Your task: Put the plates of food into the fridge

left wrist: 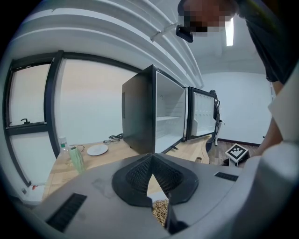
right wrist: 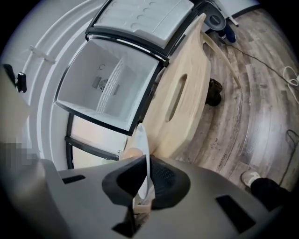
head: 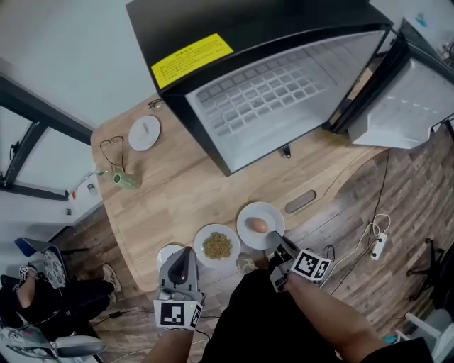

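Pale wood across the table (head: 177, 191), rounded along the near edge. At far left, close to the table's left edge and well apart from the food: a white dish (head: 144, 132), a pair of glasses (head: 111, 150), a green cup (head: 126, 180). Open bare wood between these and the near edge.

At the near edge, the left gripper (head: 186, 255), jaws pressed together at the tips, nothing clamped between them. Hovers over a small white plate (head: 167, 254). Just right of that, the grain plate (head: 216, 227), flat on the wood, near rim close to the table's edge.

Right again and just beside it, the egg plate (head: 245, 213), one egg (head: 258, 225) in the middle. On its near-right rim, the right gripper (head: 277, 241), rolled onto its side, jaws clenched on that rim; plate edge-on between the pads in the right gripper view.

Further right, a slot (head: 301, 201) cut through the wood, then the curved right edge and wood-grain floor (head: 397, 213) with a power strip (head: 378, 245).

On the far side, the black fridge (head: 234, 21), standing on the table, door (head: 404, 106) swung wide to the right, white cavity open. Bare wood all the way from the egg plate to the fridge's front edge.
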